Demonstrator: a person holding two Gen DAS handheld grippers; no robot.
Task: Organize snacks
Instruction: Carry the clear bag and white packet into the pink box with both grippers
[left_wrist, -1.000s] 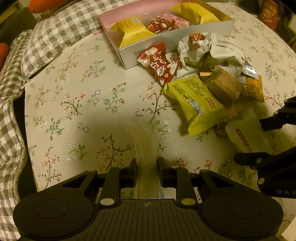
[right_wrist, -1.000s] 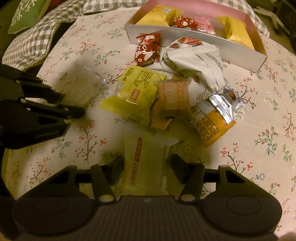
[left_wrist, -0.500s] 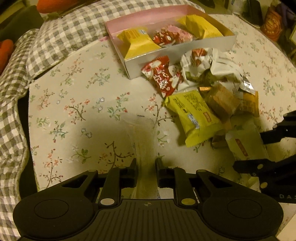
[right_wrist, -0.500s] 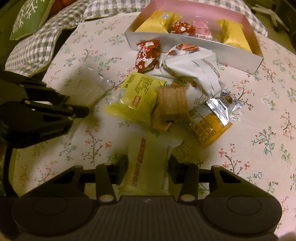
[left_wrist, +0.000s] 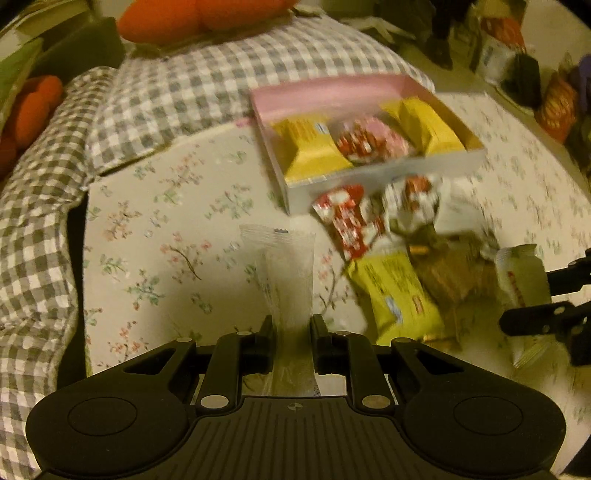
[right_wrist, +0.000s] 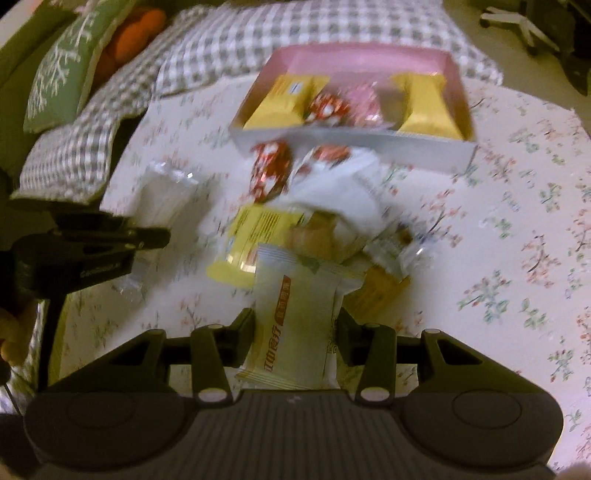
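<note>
Snacks (left_wrist: 399, 258) lie in a loose heap on a round table (left_wrist: 166, 206) under a flowered cloth, just near of a pink box (left_wrist: 369, 177) whose white front wall faces the grippers. Inside the box sit two yellow packets with a red-and-pink one between them. A grey checked blanket (left_wrist: 177, 88) drapes past the table's far left edge, with orange cushions (left_wrist: 199, 14) beyond it and a green cushion (right_wrist: 62, 70) further left; the room's floor and clutter show dimly at far right.

The left gripper (left_wrist: 291, 325) has its fingers pressed together on a clear wrapper (left_wrist: 284, 266), which sticks out forward from between them, raised off the cloth and left of the heap. The right gripper (right_wrist: 295, 328) pinches a pale yellow packet (right_wrist: 295, 314) by its sides; the packet stands out ahead of the fingers, above the near edge of the heap. In the left view that packet (left_wrist: 524, 280) shows at the right edge, well apart from the wrapper.

Between the wrapper and the box's left corner the cloth is bare, as is the wide stretch at the table's left. Right of the heap the cloth also lies open out to the table's rim. Both views are blurred, so small print is unreadable.
</note>
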